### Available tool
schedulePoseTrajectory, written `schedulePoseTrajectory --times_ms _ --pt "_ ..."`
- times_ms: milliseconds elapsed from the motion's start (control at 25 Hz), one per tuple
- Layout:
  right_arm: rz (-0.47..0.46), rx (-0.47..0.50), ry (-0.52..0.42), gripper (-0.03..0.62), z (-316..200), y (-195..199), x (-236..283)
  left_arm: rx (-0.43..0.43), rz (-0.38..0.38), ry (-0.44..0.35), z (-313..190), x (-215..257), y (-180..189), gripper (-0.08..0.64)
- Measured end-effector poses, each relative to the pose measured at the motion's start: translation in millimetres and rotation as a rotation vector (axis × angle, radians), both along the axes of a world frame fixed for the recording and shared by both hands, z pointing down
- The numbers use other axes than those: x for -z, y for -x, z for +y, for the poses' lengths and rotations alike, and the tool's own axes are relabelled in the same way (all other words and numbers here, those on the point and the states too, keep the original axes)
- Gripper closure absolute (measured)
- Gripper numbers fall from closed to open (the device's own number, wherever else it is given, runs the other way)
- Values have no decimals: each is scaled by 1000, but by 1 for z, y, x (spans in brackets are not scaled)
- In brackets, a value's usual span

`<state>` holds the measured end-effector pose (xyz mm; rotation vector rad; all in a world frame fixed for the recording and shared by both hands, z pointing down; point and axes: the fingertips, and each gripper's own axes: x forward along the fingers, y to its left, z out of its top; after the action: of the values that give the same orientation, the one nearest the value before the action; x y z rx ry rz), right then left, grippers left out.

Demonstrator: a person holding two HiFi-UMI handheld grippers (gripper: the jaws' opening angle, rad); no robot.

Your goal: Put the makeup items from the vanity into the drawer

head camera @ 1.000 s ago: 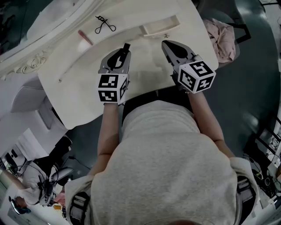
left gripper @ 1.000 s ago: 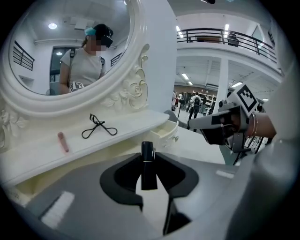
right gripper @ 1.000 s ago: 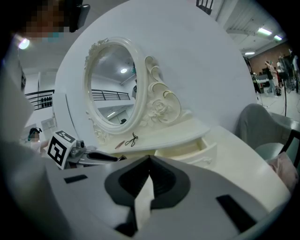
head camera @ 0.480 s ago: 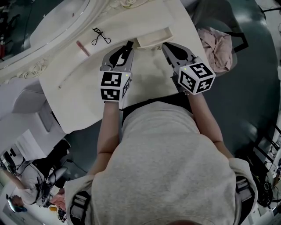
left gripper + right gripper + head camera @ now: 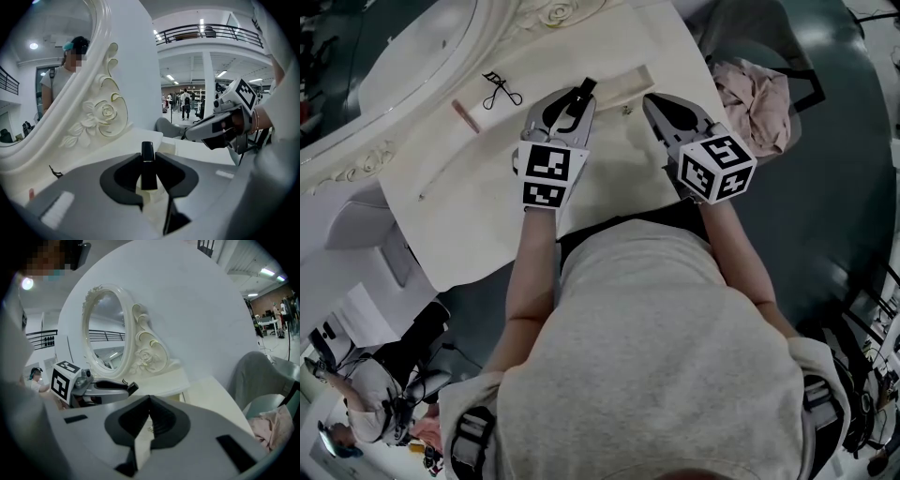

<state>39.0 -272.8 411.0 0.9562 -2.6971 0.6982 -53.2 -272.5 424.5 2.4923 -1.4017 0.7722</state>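
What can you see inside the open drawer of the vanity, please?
The drawer shows only its bare cream floor where visible. Its left end is covered by the left gripper and the black tube it holds, so anything there cannot be seen.

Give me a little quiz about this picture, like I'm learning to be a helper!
1. Pick one: what does the left tool hold?
A. a black tube
B. a hairbrush
C. nothing
2. True or false: the right tool is shut with nothing in it.
3. Fill the gap: the eyelash curler lies on the vanity beside a ____ stick.

Key: 1 A. 2 true. 3 pink.
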Motion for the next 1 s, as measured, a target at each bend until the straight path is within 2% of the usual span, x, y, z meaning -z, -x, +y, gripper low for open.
schedulePoseTrajectory --times_ms 400,600,720,1000 --pt "-2 14 23 584 -5 -11 -7 -157 -126 -34 -19 -5 -31 457" --pt "-7 12 34 584 -8 -14 -11 -185 -161 -11 -24 -11 -41 456" --pt "-7 8 44 584 -9 -15 -14 -229 -163 12 -22 -18 -51 456" --pt "-18 -8 52 584 -14 -19 -15 -325 -227 31 -18 -32 -65 456"
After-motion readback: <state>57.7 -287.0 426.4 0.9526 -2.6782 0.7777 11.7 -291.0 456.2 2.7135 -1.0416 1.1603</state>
